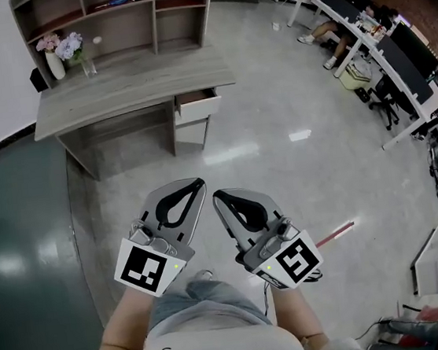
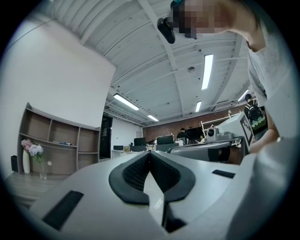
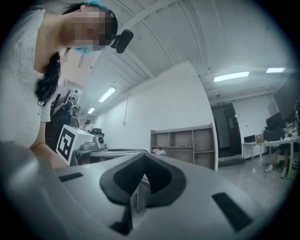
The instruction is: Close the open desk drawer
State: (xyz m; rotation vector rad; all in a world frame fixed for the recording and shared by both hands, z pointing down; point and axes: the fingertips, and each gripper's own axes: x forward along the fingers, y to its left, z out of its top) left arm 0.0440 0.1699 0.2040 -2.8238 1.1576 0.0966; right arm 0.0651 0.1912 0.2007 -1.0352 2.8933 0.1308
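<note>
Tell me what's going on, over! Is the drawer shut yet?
Left gripper and right gripper both shut, empty. Drawer open, far ahead under desk. Only bare floor between, over.

Left gripper (image 2: 149, 153) empty, jaws together.

The desk (image 1: 129, 90) is matt grey wood-grain; the floor (image 1: 279, 147) is glossy. The left claw (image 2: 149, 152) is smooth matt grey plastic with ribbed black pads (image 2: 136, 173).

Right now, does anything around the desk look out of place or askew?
The desk drawer stands pulled out, its inside showing. A thin red-and-white stick lies loose on the floor. Nothing looks spilled or damaged.
</note>
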